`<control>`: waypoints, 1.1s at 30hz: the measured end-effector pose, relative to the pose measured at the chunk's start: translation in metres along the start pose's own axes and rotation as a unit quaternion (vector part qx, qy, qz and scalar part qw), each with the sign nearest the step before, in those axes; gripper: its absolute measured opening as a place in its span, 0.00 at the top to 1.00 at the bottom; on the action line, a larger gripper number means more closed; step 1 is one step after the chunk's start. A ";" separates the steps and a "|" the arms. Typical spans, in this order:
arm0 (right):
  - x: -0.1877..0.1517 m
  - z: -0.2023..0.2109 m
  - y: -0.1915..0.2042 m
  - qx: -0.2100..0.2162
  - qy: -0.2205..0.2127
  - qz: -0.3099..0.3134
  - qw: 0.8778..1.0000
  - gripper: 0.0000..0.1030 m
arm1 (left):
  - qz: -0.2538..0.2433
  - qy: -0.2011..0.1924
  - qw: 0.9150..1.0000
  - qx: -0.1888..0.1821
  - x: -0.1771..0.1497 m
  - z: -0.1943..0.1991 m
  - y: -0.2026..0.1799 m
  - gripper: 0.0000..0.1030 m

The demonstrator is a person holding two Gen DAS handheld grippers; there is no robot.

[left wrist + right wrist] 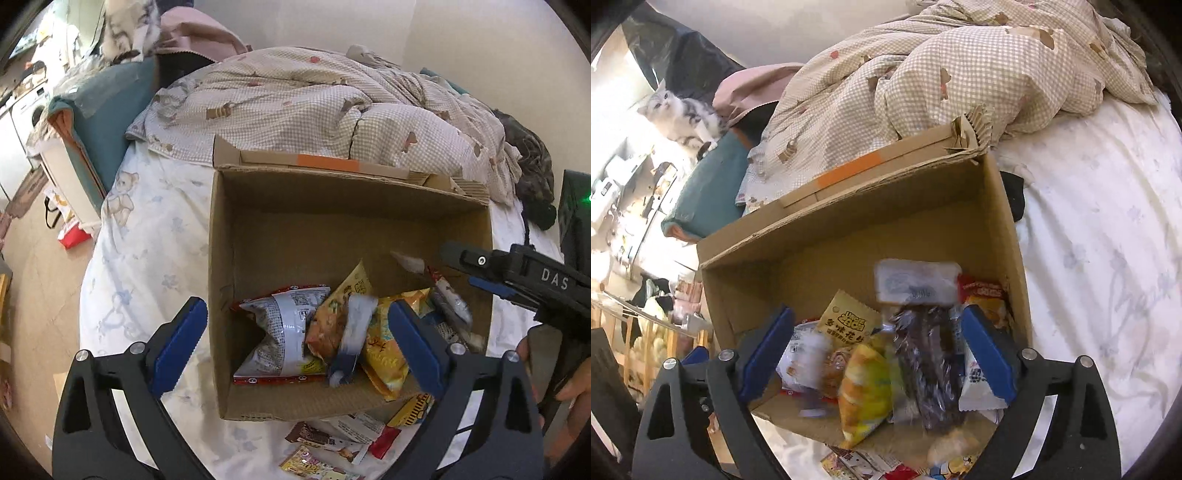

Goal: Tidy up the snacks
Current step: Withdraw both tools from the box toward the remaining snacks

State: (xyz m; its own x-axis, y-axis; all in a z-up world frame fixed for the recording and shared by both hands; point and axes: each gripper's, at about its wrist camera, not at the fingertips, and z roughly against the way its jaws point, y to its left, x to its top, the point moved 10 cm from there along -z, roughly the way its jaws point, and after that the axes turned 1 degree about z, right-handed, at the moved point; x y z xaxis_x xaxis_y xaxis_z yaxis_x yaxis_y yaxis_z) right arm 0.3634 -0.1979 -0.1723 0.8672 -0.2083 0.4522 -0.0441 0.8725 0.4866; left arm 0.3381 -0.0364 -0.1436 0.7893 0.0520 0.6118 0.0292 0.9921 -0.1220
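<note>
Now cardboard box (221,258) sits mid-bed (155,236), near checked duvet (295,99); snack packets (284,332) piled inside. Left claw (291,343) wide open, empty. Right claw (877,354) wide open, dark packet (931,362) blurred between fingers, grip unclear.

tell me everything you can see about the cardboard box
The cardboard box is plain brown corrugated card, open at the top, sitting on the white printed bedsheet. Its far flap is folded outward toward the checked duvet and carries a strip of orange tape; one far corner is torn and frayed. The far half of the floor is bare, while several snack packets lie piled at the near end. More packets lie outside against its near wall.
</note>
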 end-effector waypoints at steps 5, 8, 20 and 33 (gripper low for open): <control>0.002 0.002 0.000 -0.007 -0.002 0.005 1.000 0.09 | -0.007 -0.005 1.000 0.007 0.001 0.003 0.002 0.06; 0.001 0.006 -0.004 -0.007 -0.003 -0.002 1.000 0.09 | -0.004 -0.007 1.000 0.010 0.000 0.006 0.004 0.06; -0.015 0.045 0.002 -0.012 -0.024 0.009 1.000 0.09 | 0.007 -0.007 1.000 0.004 -0.011 0.032 0.009 0.06; -0.069 0.067 -0.015 -0.048 -0.010 -0.018 0.999 0.09 | 0.041 0.008 0.999 -0.008 -0.052 0.059 0.021 0.06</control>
State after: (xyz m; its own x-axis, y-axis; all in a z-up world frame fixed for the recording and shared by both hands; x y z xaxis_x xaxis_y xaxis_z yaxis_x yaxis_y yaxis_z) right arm 0.2714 -0.2262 -0.1610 0.8573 -0.2490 0.4506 0.0362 0.9023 0.4296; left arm 0.2612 -0.0112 -0.1323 0.7994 0.1305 0.5865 -0.0254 0.9826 -0.1840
